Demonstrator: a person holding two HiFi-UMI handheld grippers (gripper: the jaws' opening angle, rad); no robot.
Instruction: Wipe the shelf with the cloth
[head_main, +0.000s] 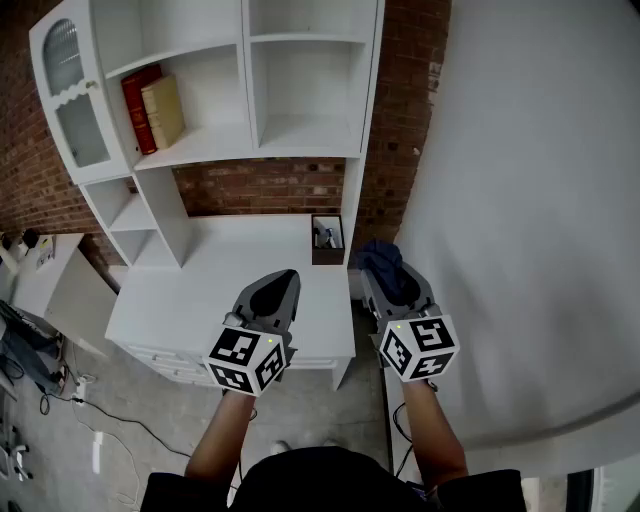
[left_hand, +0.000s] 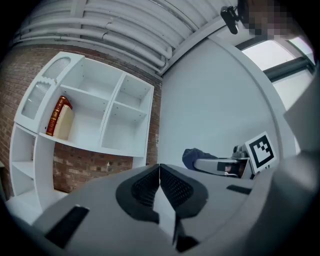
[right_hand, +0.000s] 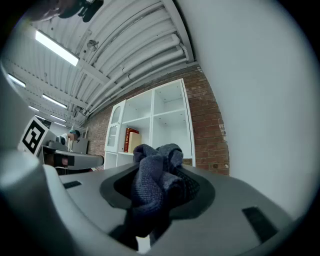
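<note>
A white shelf unit (head_main: 235, 145) stands on a white desk (head_main: 240, 275) against a brick wall. My right gripper (head_main: 385, 268) is shut on a crumpled dark blue cloth (head_main: 378, 257), held beside the desk's right edge, near the white wall. The cloth (right_hand: 152, 180) bunches up between the jaws in the right gripper view. My left gripper (head_main: 283, 281) hovers over the desk's front part, shut with nothing in it; its jaws meet in the left gripper view (left_hand: 159, 172). From there the shelf unit (left_hand: 95, 115) shows ahead and the cloth (left_hand: 194, 156) to the right.
A red book (head_main: 137, 108) and a tan book (head_main: 164, 112) lean in the upper left compartment. A small dark box (head_main: 327, 240) sits at the desk's back right corner. A glass cabinet door (head_main: 68, 95) hangs open at left. Cables (head_main: 60, 390) lie on the floor at left.
</note>
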